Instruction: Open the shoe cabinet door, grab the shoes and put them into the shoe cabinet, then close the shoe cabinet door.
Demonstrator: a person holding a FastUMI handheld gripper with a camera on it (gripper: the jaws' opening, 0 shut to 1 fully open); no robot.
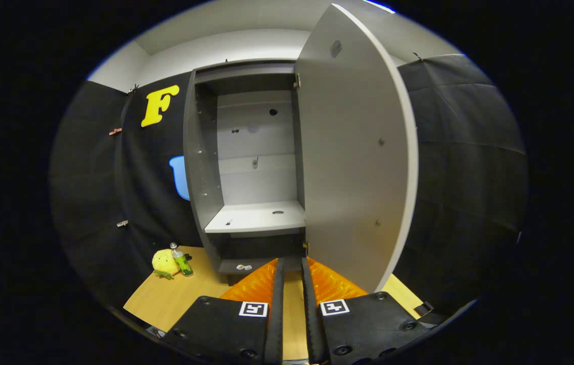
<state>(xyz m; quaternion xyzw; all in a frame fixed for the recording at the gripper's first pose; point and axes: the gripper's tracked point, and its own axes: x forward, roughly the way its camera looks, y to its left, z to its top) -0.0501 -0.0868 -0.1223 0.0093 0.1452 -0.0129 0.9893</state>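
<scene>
Shoe cabinet (201, 167) is standing upright against the booth's dark wall, directly ahead of the gripper (290, 268), with its door (355, 152) swung wide open toward the viewer on hinges along the cabinet's right side. Inside, a pale shelf (256, 215) is sitting at mid height, and the compartments above and below it are showing their grey back panel. A small pale object (244, 267) is lying on the bottom ledge of the cabinet; what it is cannot be told. The gripper's fingers are pointing at the cabinet's base, standing nearly parallel with only a narrow gap between them, and nothing is showing in that gap except the wooden floor (175, 299) beneath; the gripper is holding nothing. To the left of the cabinet, near the wall, a yellow plush toy (164, 263) is resting on the floor with a small green bottle (181, 259) standing just beside it, both well apart from the fingers.
</scene>
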